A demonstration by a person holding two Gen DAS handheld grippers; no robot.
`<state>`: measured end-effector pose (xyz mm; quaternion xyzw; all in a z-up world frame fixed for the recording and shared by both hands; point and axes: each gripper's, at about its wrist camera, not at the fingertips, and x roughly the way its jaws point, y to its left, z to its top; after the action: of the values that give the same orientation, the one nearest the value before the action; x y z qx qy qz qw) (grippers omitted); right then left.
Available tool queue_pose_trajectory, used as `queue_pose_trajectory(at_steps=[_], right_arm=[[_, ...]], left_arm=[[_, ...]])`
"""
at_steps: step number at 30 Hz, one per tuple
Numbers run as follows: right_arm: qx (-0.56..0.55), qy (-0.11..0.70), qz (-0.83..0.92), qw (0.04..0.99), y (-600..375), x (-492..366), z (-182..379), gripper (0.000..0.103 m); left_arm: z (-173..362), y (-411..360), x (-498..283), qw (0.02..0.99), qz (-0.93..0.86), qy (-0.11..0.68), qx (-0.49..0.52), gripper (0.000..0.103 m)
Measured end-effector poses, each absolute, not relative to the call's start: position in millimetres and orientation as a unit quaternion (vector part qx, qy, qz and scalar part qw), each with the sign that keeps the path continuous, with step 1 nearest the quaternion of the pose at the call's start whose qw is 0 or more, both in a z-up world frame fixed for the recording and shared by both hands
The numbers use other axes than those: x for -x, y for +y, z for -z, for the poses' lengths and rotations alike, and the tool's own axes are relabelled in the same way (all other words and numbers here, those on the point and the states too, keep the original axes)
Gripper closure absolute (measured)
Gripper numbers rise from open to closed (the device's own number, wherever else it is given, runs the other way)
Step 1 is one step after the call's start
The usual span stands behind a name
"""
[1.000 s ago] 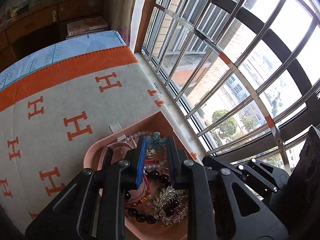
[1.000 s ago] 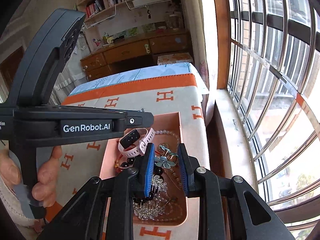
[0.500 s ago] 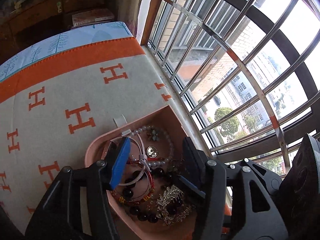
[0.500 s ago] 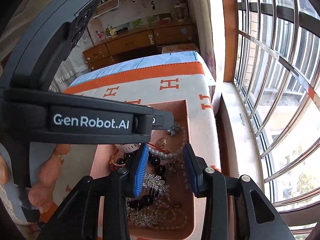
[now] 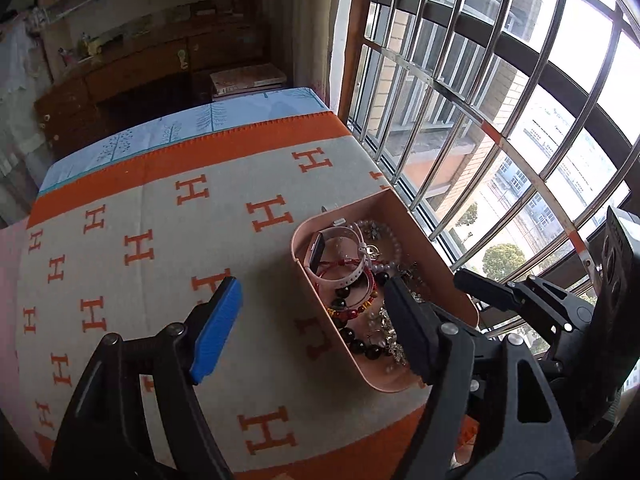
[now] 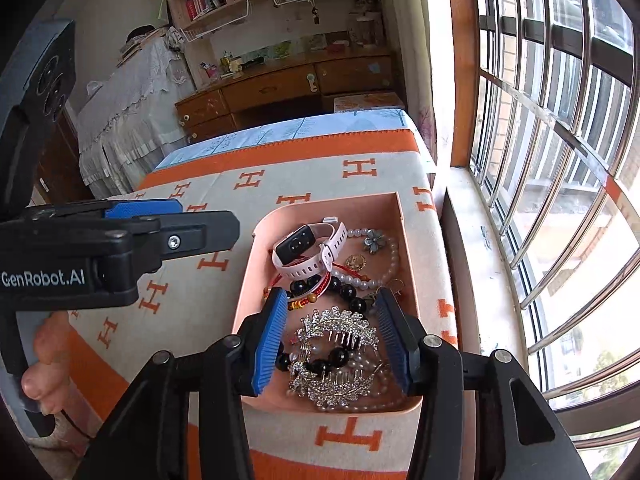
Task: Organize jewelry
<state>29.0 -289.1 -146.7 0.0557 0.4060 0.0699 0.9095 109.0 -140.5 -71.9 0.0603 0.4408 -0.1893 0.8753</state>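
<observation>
A pink tray [image 6: 256, 272] sits on the H-patterned blanket near the window, holding mixed jewelry. At its far end lie a pink smartwatch [image 6: 308, 248], a flower brooch [image 6: 374, 238], a gold pendant [image 6: 355, 261] and a pearl necklace [image 6: 392, 256]. Dark bead bracelets [image 6: 348, 292] lie mid-tray. My right gripper [image 6: 331, 312] hovers over a rhinestone hair comb [image 6: 336, 328] at the near end, its jaws opening and pressing on nothing. My left gripper [image 5: 312, 312] straddles the left wall of the tray [image 5: 448, 264], opening wide and empty; the smartwatch [image 5: 320, 248] lies beyond it.
The blanket [image 5: 160, 240] covers a bed that ends at a windowsill with metal bars [image 6: 540, 160] on the right. A person's hand [image 6: 44, 344] holds the left gripper's handle. Wooden drawers [image 6: 280, 88] stand beyond the bed's far end.
My left gripper drew back and left off the tray and its jaws spread wide. My right gripper's jaws opened and drew back towards the tray's near end; the flower brooch once between them now lies in the tray.
</observation>
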Motion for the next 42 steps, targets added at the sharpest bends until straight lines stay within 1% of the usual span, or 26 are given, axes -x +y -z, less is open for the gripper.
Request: queue_pose_trajectory(at_steps=[2,7,11,14,18,19,24,25,28,36,42], right_arm=[[-0.054,0.401,-0.074,0.911,-282.6,-19.2,138.3,0.054],[-0.048,0.387,-0.075,0.918,-263.4,10.4,112.5,0.047],[-0.054,0.376,-0.080,0.922,-248.8,37.5,89.2,0.041],[-0.068,0.367,-0.080,0.924,-240.0,55.5,68.8,0.035],[-0.092,0.354,-0.086,0.927,-228.6,78.6,42.4,0.019],[-0.097,0.350,-0.086,0.928,-225.9,84.7,37.6,0.017],[-0.087,0.327,-0.082,0.937,-207.5,115.3,15.2,0.014],[-0.081,0.323,-0.080,0.940,-203.0,120.6,13.3,0.012],[-0.066,0.316,-0.075,0.943,-192.0,135.3,11.3,0.012],[-0.052,0.314,-0.076,0.945,-177.2,138.7,15.9,0.012],[-0.065,0.309,-0.082,0.945,-183.6,136.6,13.0,0.011]], left_arm=[[63.7,-126.3,-91.4,0.884,0.170,0.429,-0.069,0.031],[44.2,-95.4,-51.6,0.902,0.115,0.408,-0.084,0.030],[27.0,-67.5,-25.1,0.914,0.056,0.395,-0.069,0.025],[15.4,-47.8,-4.7,0.918,0.045,0.390,-0.049,0.025],[4.5,-30.7,17.7,0.921,0.023,0.388,-0.035,0.024],[2.3,-28.5,22.6,0.921,0.018,0.388,-0.035,0.024],[-2.0,-20.4,45.2,0.925,-0.002,0.379,-0.036,0.023],[-0.9,-19.9,47.2,0.925,-0.003,0.380,-0.033,0.023],[2.0,-17.5,54.3,0.923,0.011,0.384,-0.020,0.023],[7.4,-20.1,55.7,0.924,-0.002,0.382,-0.022,0.023],[6.9,-22.2,55.4,0.927,-0.001,0.375,-0.024,0.023]])
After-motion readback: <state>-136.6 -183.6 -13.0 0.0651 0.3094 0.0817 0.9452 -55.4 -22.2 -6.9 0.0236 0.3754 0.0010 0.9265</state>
